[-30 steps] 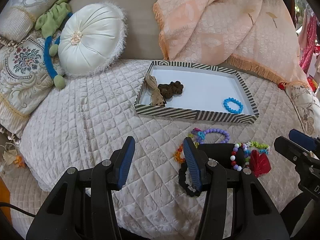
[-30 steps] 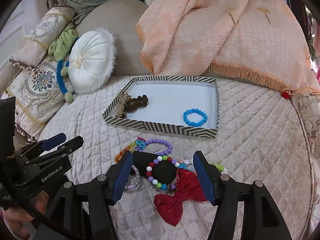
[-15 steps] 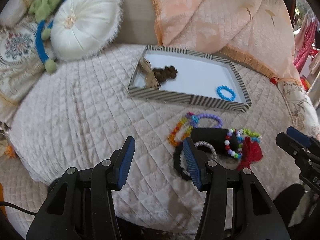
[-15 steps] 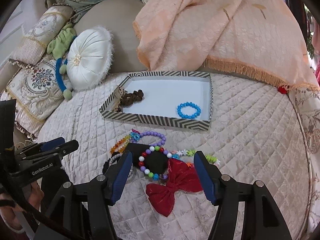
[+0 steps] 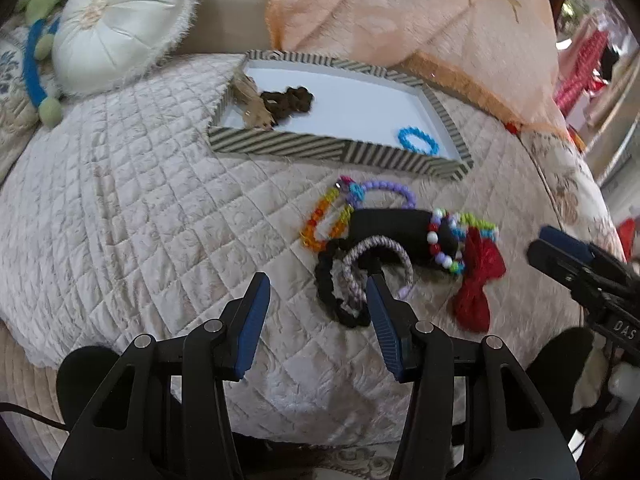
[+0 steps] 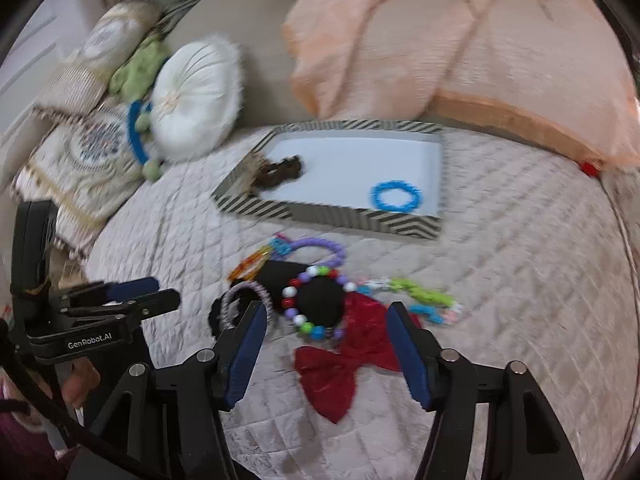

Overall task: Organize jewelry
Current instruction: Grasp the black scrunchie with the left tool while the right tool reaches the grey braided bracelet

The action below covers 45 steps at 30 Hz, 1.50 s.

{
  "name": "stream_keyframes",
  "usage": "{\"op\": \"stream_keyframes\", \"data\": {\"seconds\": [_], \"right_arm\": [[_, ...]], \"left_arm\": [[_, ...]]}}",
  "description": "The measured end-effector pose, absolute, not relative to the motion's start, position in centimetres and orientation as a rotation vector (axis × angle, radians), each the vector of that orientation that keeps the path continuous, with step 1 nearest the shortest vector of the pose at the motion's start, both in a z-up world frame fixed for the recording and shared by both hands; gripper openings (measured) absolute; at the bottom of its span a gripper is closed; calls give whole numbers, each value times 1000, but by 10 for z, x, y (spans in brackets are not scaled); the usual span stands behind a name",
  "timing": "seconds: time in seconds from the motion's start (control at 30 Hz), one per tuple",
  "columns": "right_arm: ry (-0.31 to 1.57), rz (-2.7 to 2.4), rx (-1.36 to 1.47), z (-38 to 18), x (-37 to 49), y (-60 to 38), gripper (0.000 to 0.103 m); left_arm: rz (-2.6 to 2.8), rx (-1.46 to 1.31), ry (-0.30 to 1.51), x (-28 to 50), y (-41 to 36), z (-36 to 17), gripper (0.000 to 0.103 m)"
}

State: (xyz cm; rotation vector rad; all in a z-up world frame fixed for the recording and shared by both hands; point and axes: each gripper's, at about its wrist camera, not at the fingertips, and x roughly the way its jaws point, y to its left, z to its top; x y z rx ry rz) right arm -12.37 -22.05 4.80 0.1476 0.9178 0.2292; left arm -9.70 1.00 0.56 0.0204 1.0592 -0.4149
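A striped tray [image 5: 332,148] [image 6: 360,218] on the quilted bed holds a blue bead bracelet [image 5: 418,141] [image 6: 396,196], a brown scrunchie [image 5: 290,100] [image 6: 280,170] and a tan bow. In front of it lies a pile: a black roll [image 5: 392,226], a purple bracelet [image 5: 386,190], an orange bracelet [image 5: 324,224], a multicolour bead bracelet [image 6: 316,306], a lilac hair tie [image 5: 360,268], a black scrunchie [image 5: 332,292] and a red bow [image 5: 478,280] [image 6: 344,364]. My left gripper [image 5: 316,308] is open, just left of the pile. My right gripper [image 6: 326,332] is open over the red bow.
A round white cushion [image 5: 120,20] [image 6: 196,100], patterned pillows [image 6: 80,152] and a green plush toy [image 6: 136,68] lie at the left. A peach blanket [image 5: 420,16] [image 6: 460,40] is heaped behind the tray. The quilt's edge drops off in front.
Both grippers have pulled back and risen a little, so the pile and tray look farther off. Both stay open. No item has moved.
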Motion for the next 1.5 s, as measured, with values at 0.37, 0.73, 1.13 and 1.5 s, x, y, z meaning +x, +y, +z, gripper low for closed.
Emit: {"op": "stream_keyframes", "data": {"seconds": [0.37,0.73,1.13,1.5], "right_arm": [[987,323,143,14,-97,-191,44],[1029,333,167,-5,-83,-194,44],[1023,319,180,-13,-73,-202,12],[922,372,327,38,-96,-239,11]], "left_arm": [[-391,127,1151,-82,13,-26,50],[-409,91,1186,-64,-1,-44,50],[-418,86,1184,-59,-5,-49,10],[-441,25,1082,-67,25,1,7]]}}
